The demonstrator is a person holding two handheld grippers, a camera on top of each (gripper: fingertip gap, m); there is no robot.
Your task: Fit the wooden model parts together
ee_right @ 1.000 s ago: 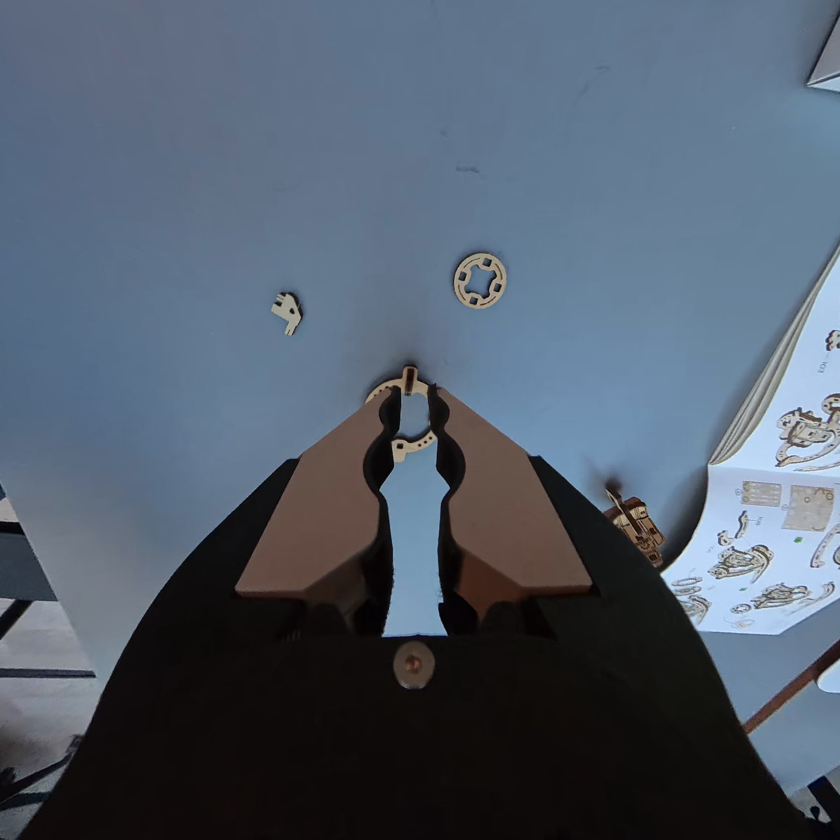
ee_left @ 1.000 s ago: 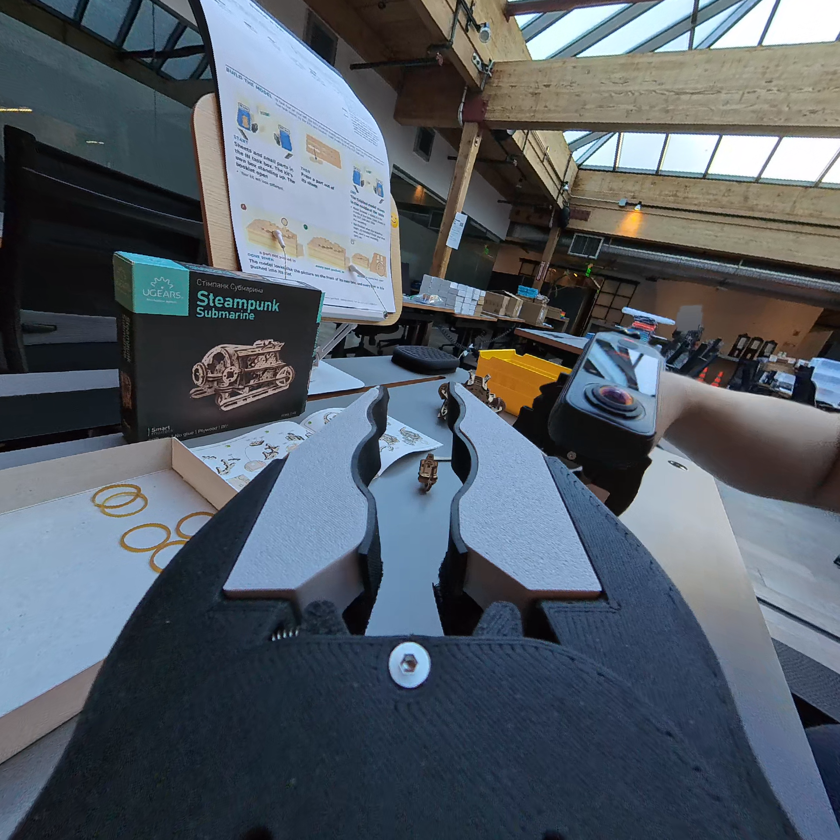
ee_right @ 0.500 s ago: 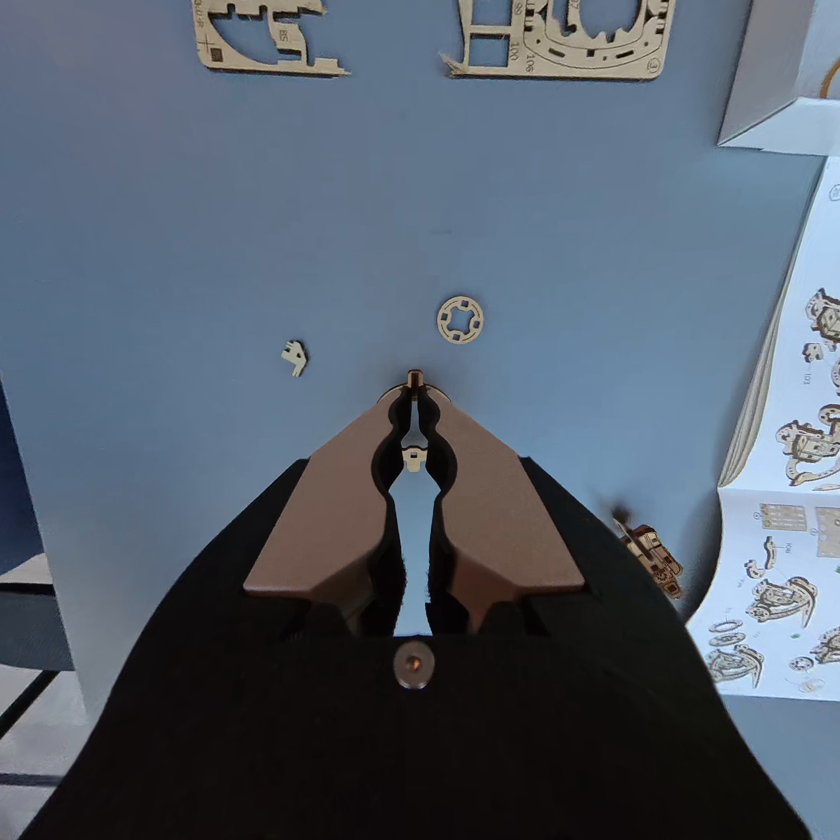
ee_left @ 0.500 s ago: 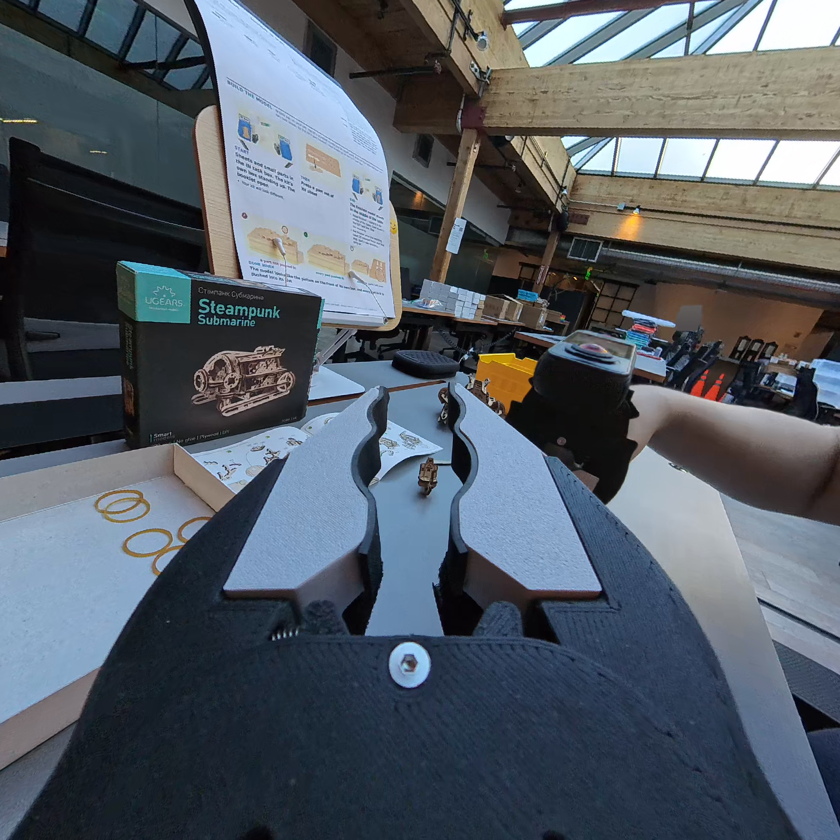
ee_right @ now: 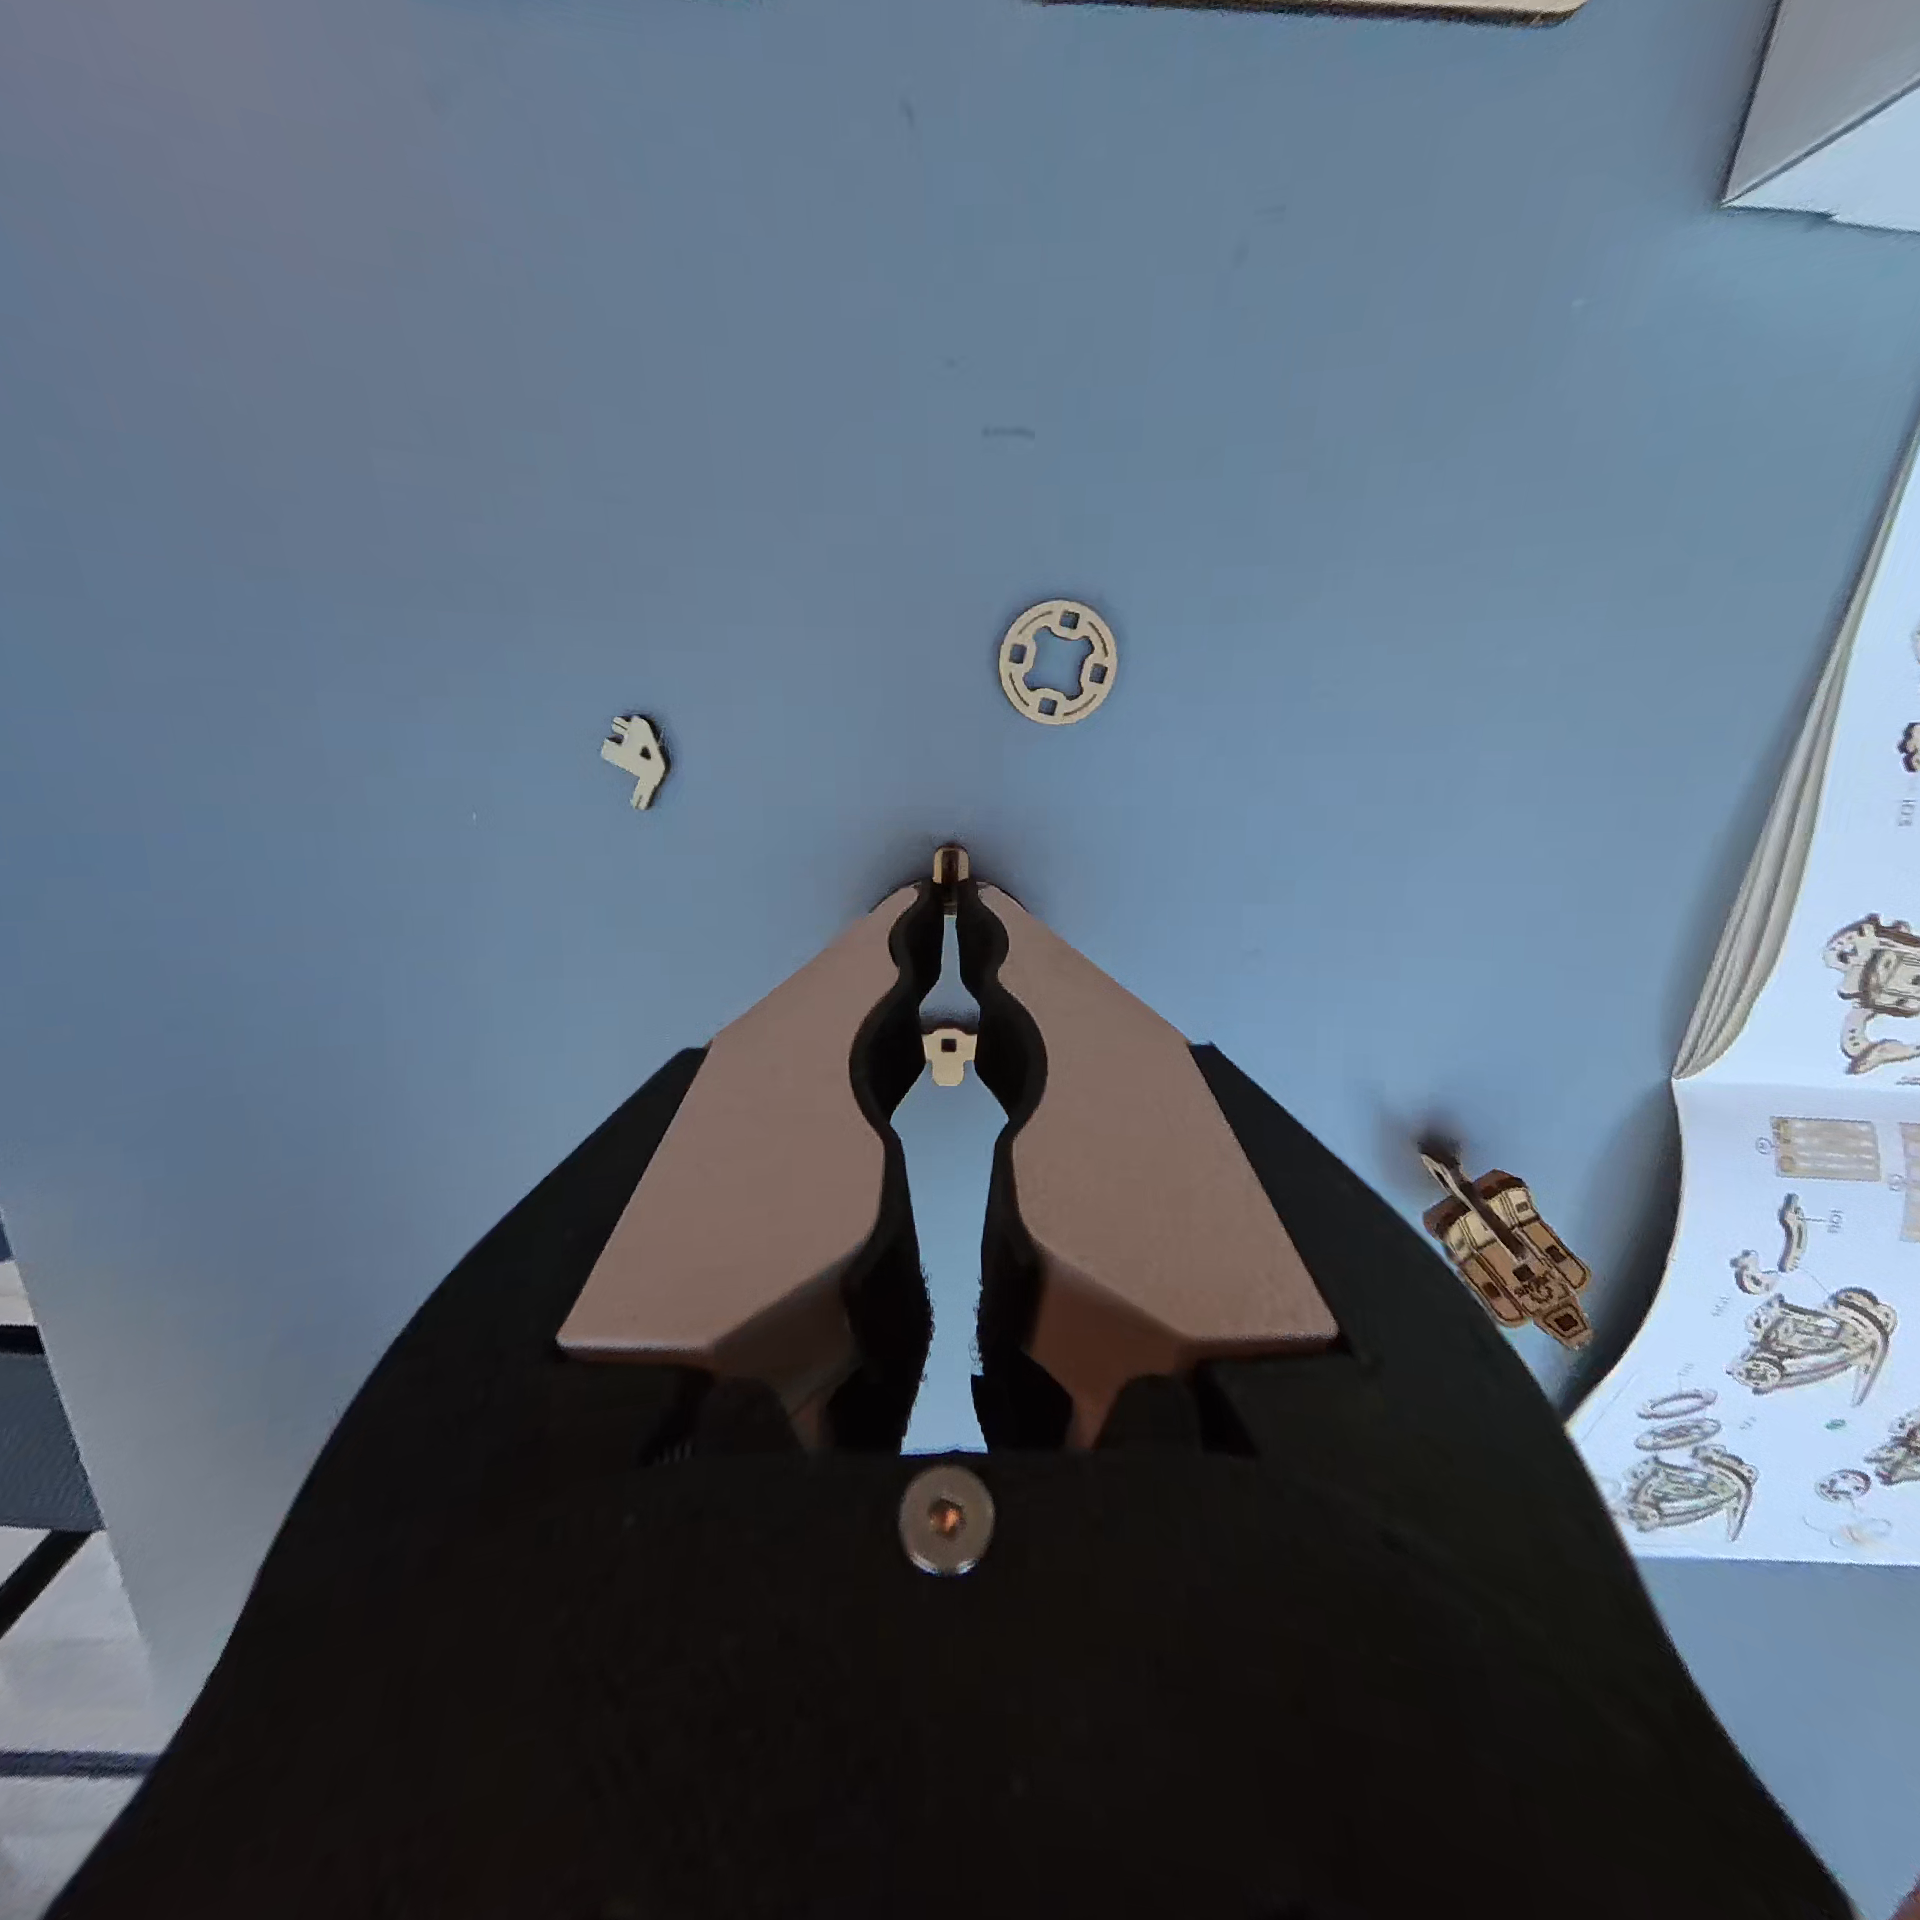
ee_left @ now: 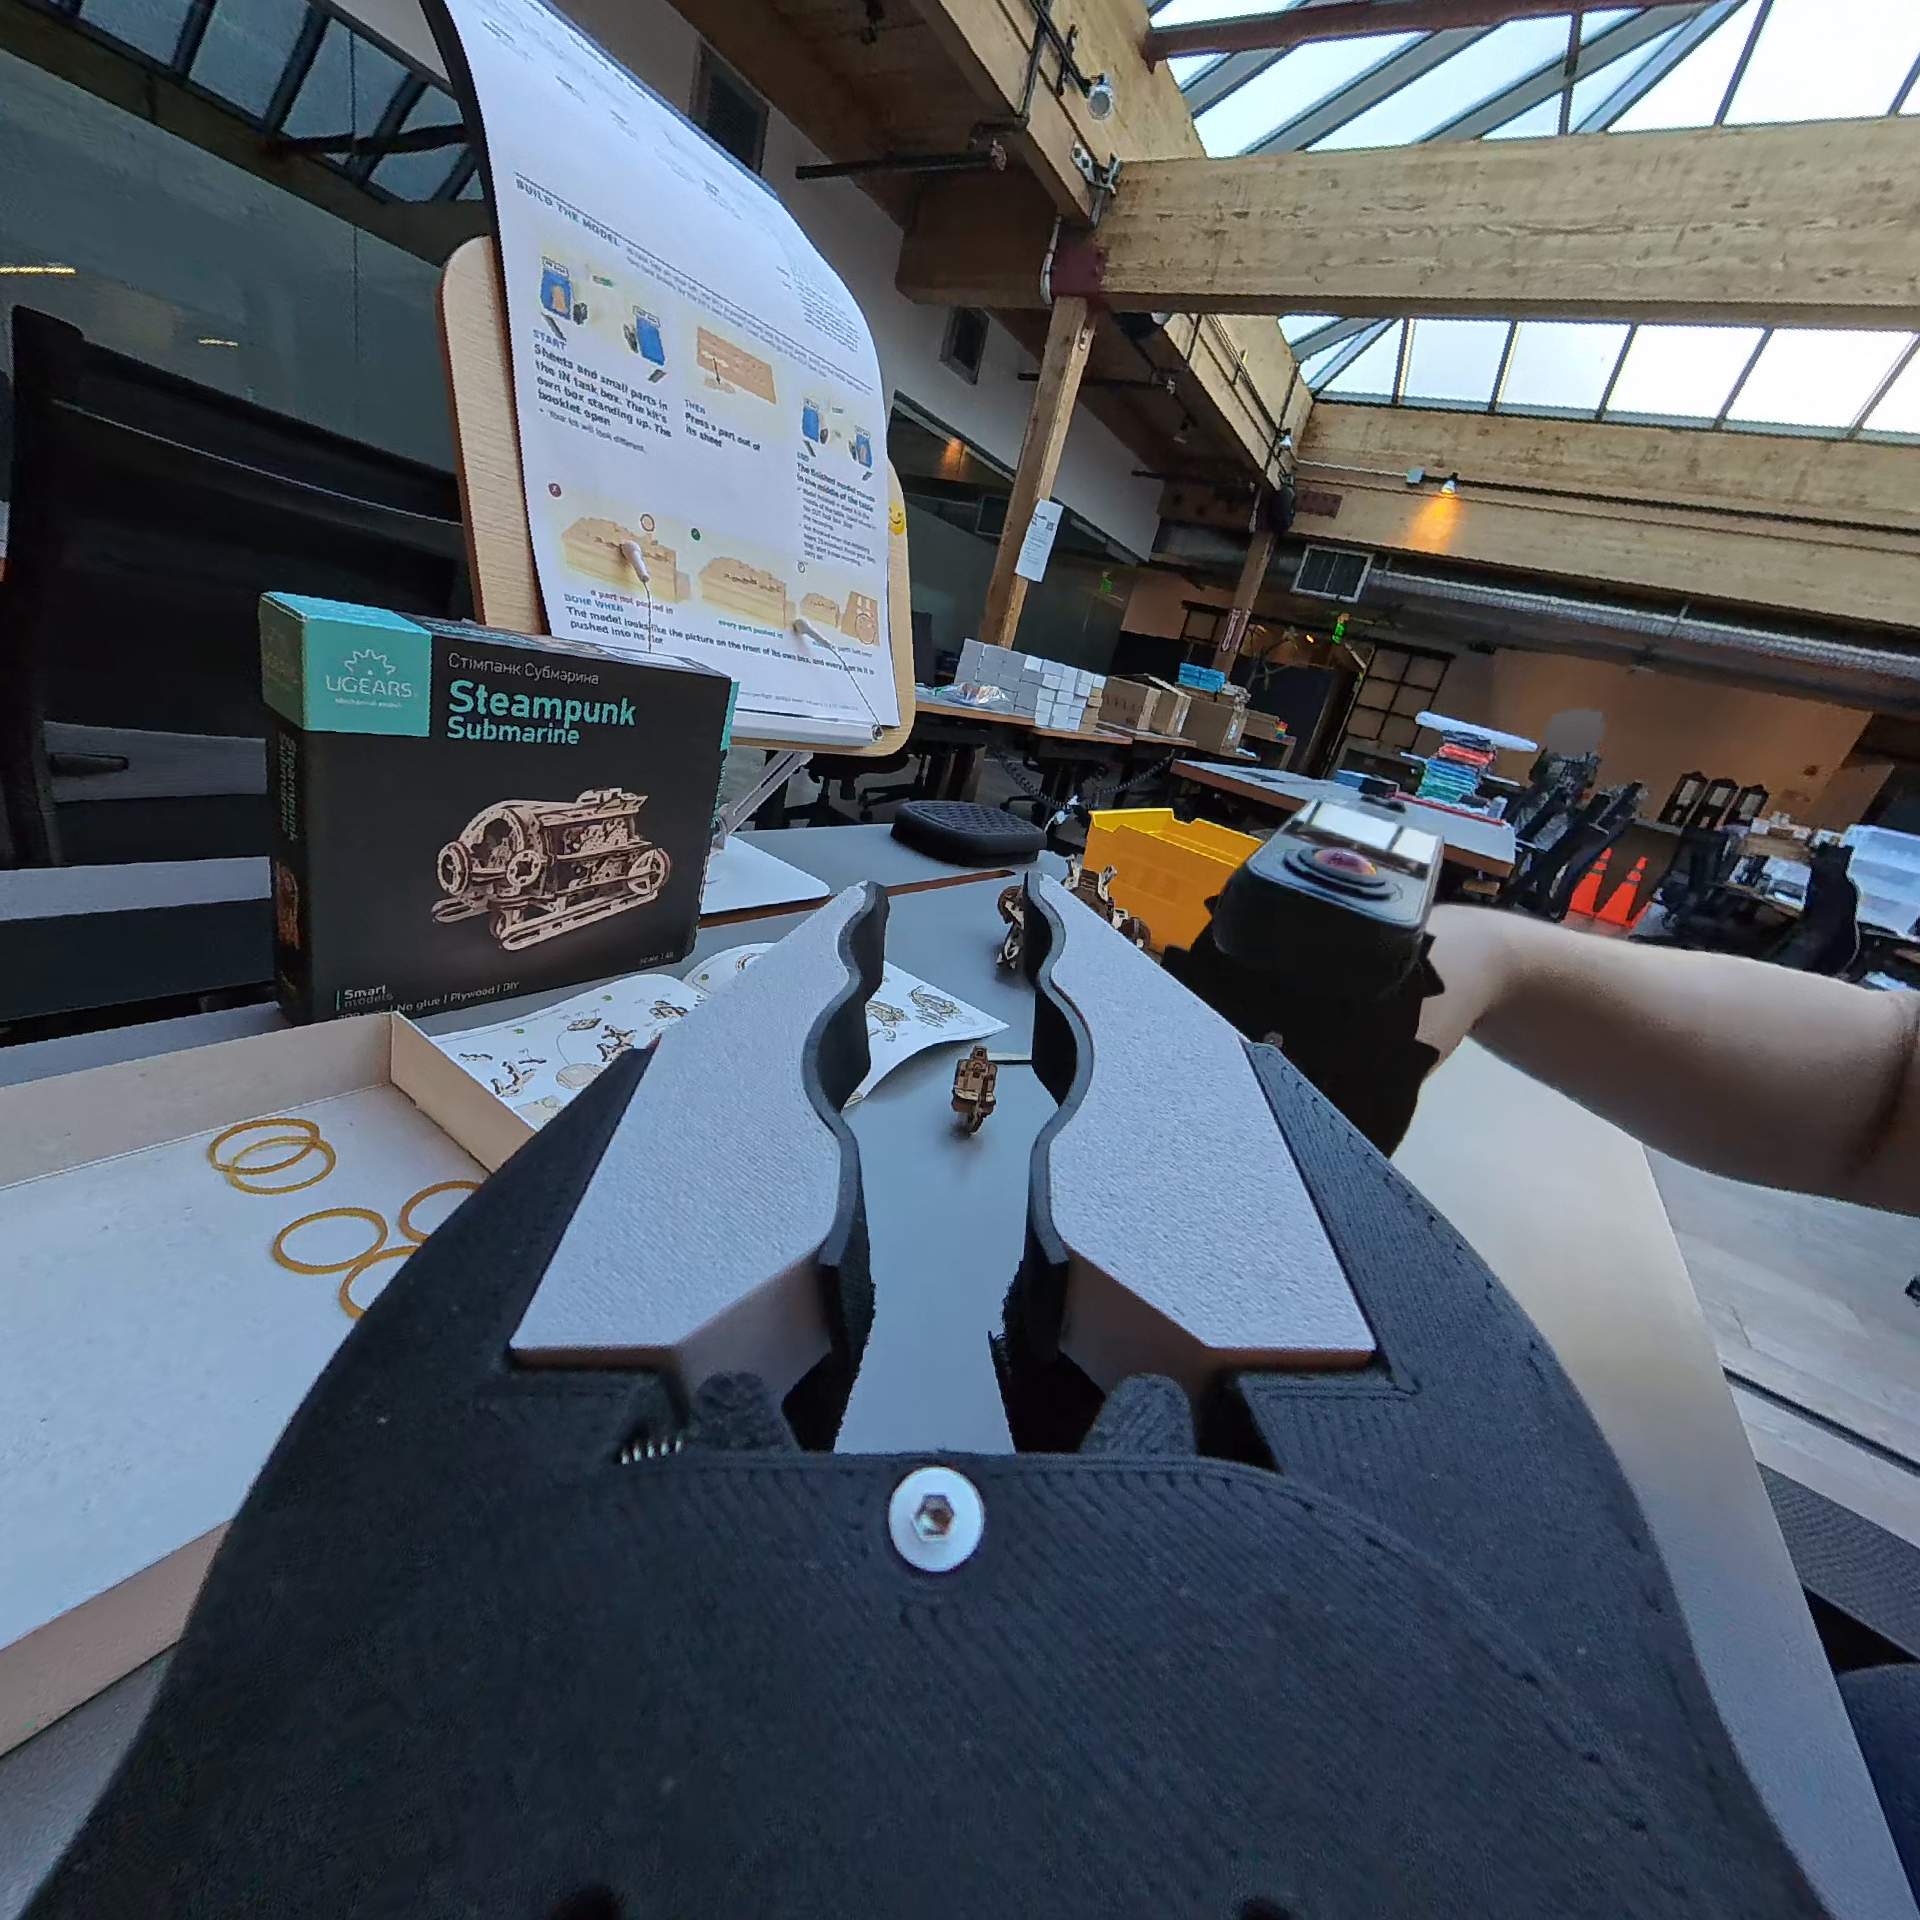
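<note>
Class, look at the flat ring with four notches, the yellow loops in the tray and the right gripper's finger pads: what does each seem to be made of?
Flat ring: thin pale plywood, matte, probably laser-cut, with dark crisp edges. Yellow loops: likely rubber bands, thin, limp and overlapping in the tray. Finger pads of the right gripper: seemingly matte printed plastic with black wavy inner faces, perhaps rubber.

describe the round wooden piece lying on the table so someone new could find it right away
In the right wrist view, look at the blue-grey table, just beyond the tips of the right gripper. The round wooden ring lies flat there, slightly right of the tips. Unlike the small hooked piece to its left, it is a circle with a scalloped centre hole and four small square cutouts.
</note>
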